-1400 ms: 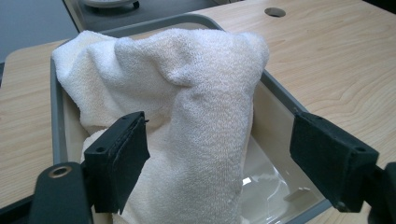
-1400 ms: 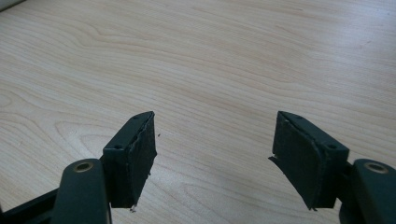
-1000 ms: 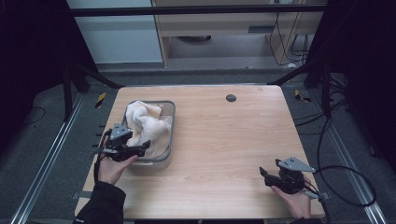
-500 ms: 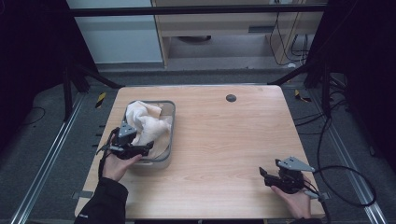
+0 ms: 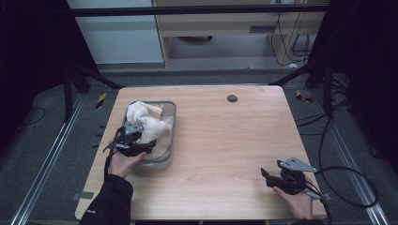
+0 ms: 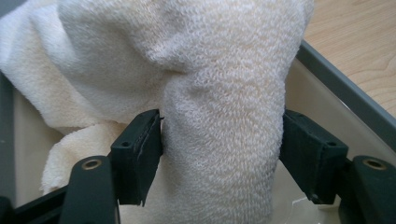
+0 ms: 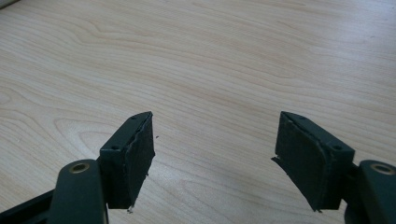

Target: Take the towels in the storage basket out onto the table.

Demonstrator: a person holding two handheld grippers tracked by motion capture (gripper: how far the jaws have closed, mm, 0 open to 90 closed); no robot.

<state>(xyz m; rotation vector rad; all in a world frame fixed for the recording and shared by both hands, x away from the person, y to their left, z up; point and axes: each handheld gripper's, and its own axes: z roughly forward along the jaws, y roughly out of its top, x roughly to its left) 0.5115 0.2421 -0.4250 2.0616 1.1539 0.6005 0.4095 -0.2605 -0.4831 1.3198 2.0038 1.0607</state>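
Figure: your left gripper (image 5: 141, 146) reaches into the grey tray (image 5: 172, 123) at the left side of the tabletop (image 5: 225, 154), where a cream towel (image 5: 149, 119) lies bunched and heaped rather than folded flat. That bunching is why you come in low over the tray's near wall: a raised fold offers something the jaws can straddle, where a flat sheet would not. In the left gripper view, a thick upright fold of the towel (image 6: 224, 140) stands squarely between the two black jaws, filling the gap from one pad to the other. The jaws have just been closing onto this fold; both pads appear to touch the terry, though the cloth shows little sign of being squeezed, so judge the grip as barely begun rather than firm. The rest of the towel spreads beyond and to the left of the jaws, inside the tray. Your right gripper (image 5: 271, 179) rests at the near right corner of the tabletop, well apart from the tray, presumably parked out of the way; its jaws stand apart with only bare wood (image 7: 215, 70) between them, holding nothing.
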